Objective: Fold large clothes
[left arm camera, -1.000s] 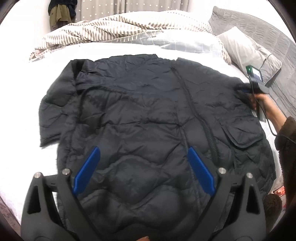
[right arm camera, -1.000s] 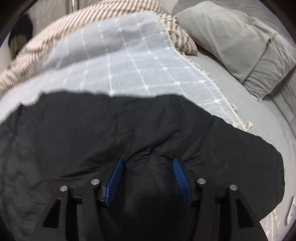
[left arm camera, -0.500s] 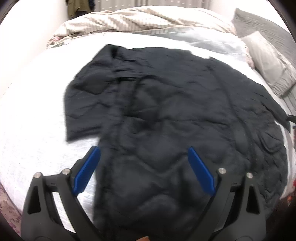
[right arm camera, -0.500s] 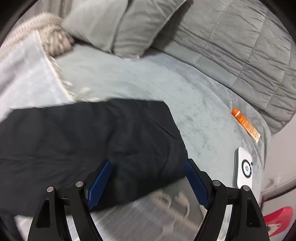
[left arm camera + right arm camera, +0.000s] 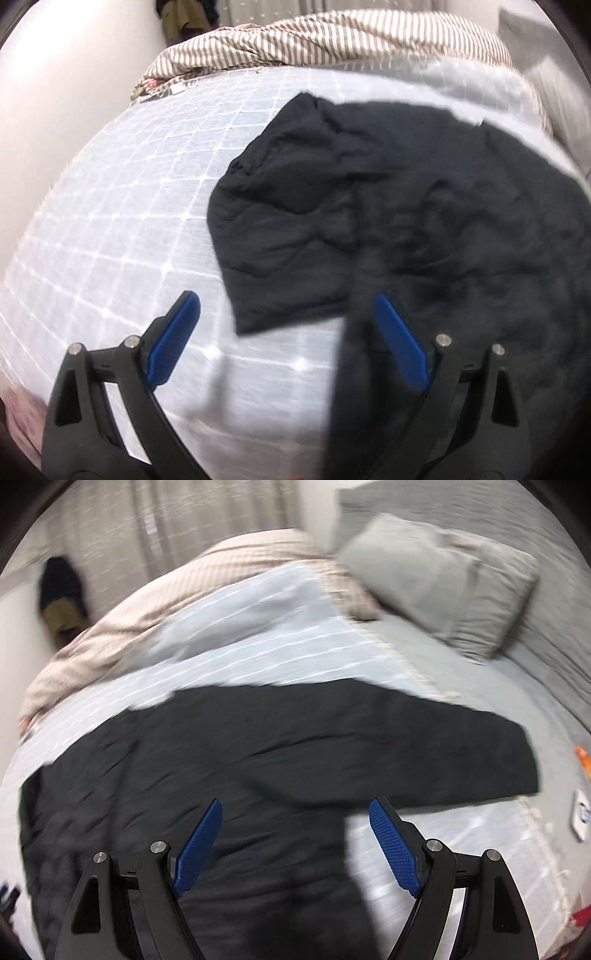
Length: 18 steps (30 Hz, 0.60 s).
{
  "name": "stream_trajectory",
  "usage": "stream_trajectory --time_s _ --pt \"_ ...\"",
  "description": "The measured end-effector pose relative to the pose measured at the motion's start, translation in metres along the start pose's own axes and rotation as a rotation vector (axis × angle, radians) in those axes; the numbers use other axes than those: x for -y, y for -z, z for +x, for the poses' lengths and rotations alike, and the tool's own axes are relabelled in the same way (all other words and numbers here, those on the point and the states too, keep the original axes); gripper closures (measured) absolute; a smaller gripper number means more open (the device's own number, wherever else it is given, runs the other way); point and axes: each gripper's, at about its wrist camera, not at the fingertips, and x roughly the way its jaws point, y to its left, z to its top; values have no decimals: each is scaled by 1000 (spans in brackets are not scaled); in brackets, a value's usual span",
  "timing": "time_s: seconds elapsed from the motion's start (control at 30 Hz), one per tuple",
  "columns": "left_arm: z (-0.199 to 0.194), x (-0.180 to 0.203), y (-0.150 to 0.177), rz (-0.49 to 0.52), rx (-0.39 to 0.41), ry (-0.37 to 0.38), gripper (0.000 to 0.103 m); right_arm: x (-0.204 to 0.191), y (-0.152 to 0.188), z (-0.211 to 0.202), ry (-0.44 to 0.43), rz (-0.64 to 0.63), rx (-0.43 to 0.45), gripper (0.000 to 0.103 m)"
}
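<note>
We see the left gripper [image 5: 286, 341] poised above the bed, aimed down at the near corner of the left sleeve [image 5: 284, 236] of the black quilted puffer jacket [image 5: 461, 229]. Its blue-padded fingers [image 5: 173, 341] stand wide apart and hold nothing; one lies over the pale blue grid-patterned blanket [image 5: 122, 229], the other over the jacket's body. The right gripper [image 5: 295, 838] hovers over the jacket [image 5: 207, 775] beside the outstretched right sleeve [image 5: 424, 760], its fingers [image 5: 393, 849] likewise spread and empty. The jacket lies spread flat across the blanket. Bare blanket extends left of the left sleeve. Beyond the right sleeve's cuff lies the grey bedsheet [image 5: 491, 686], bearing a grey pillow [image 5: 443, 579], a small white device [image 5: 581, 818] and an orange object [image 5: 583, 758] at the frame's edge. A beige striped duvet [image 5: 332, 44] is bunched behind the jacket. Both views are motion-blurred.
</note>
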Motion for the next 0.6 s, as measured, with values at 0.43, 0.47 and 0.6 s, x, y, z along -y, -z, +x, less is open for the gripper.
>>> stream_trajectory --time_s 0.43,0.47,0.6 --pt "79 -26 2 124 -69 211 10 -186 101 23 -444 -404 -159 20" --pt "79 -28 1 105 -59 221 14 -190 106 26 -460 -408 -177 20" --pt "67 -48 -14 2 -25 212 94 -194 116 35 -431 -421 -186 20"
